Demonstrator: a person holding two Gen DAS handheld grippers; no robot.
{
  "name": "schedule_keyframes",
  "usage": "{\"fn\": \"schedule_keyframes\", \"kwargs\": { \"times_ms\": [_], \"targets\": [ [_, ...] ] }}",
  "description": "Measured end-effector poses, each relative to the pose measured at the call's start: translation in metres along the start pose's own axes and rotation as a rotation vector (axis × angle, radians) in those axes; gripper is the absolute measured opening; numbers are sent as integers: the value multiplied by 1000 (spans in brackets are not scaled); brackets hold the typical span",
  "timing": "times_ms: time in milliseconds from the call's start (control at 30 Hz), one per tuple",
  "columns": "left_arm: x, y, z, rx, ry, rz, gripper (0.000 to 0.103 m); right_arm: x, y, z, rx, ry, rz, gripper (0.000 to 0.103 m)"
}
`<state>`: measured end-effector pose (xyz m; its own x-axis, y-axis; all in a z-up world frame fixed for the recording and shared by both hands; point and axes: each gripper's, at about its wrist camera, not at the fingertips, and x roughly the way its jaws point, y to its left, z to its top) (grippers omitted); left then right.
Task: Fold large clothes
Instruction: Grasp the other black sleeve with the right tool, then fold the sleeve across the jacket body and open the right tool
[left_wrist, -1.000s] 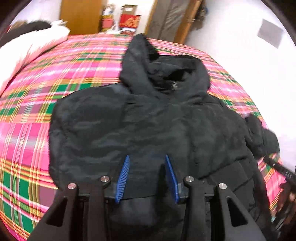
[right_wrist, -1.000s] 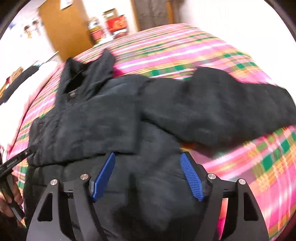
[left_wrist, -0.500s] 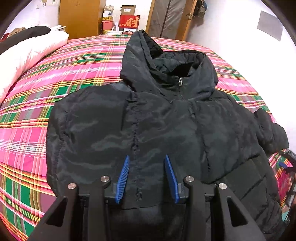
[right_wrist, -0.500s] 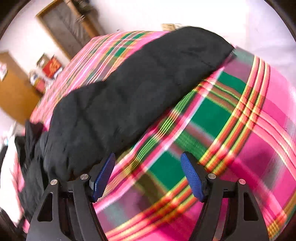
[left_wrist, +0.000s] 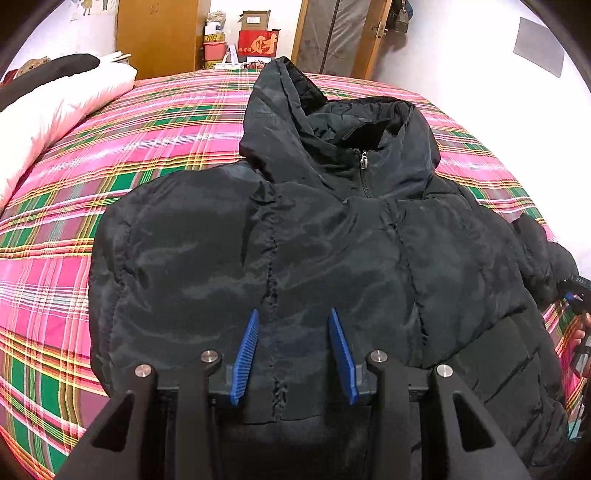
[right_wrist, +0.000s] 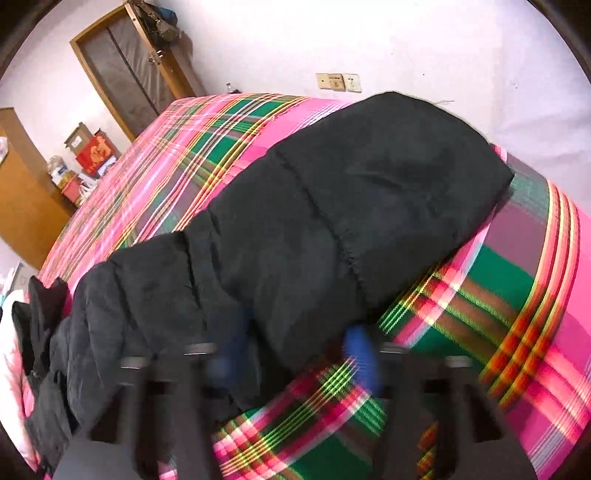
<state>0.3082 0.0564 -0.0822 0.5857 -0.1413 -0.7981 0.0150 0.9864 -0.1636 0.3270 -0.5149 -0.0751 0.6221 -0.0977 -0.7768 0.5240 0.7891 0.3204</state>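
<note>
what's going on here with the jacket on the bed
A person with a handheld gripper in each hand is folding a black hooded puffer jacket laid face up on a pink plaid bedspread. The left sleeve is already folded across the chest. The left gripper hovers open over the lower front. The right gripper, blurred, has just been closing around the outstretched right sleeve; whether its pads grip yet is unclear.
</note>
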Motion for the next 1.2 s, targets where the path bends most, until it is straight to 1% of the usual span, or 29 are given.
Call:
{"fn": "schedule_keyframes", "kwargs": {
  "times_ms": [33,100,167,267,300,367,433,533,633,767,867,967,1100,1200],
  "targets": [
    [-1,1,0,-3,0,-2,42,-4,5,0,-2,-3,-1,13],
    [-2,2,1,-8,-1,0,42,-18,12,1,-42,-25,0,10],
    [-4,5,2,-19,-4,1,42,-36,25,4,-67,-44,26,9],
    [-8,11,4,-44,-8,1,42,-74,55,11,-119,-100,68,9],
    [-9,13,5,-53,-10,1,42,-81,61,12,-130,-111,78,9],
    [-11,18,6,-69,-11,4,42,-110,78,11,-165,-145,117,9],
    [-12,21,7,-84,-8,2,42,-130,97,11,-195,-165,156,9],
    [-15,25,9,-97,-3,-9,42,-153,129,6,-243,-178,216,9],
    [-17,27,10,-95,2,-7,42,-168,163,-8,-303,-166,277,9],
    [-20,32,13,-105,3,3,42,-174,205,-37,-386,-125,351,9],
    [-22,38,15,-127,4,2,42,-165,239,-72,-449,-70,403,9],
    [-24,43,15,-143,4,1,42,-149,263,-104,-507,-15,426,9],
    [-25,49,18,-164,3,-2,42,-114,289,-154,-568,89,446,9],
    [-24,53,18,-178,7,-4,42,-91,297,-181,-591,147,440,9]
  ]
}}
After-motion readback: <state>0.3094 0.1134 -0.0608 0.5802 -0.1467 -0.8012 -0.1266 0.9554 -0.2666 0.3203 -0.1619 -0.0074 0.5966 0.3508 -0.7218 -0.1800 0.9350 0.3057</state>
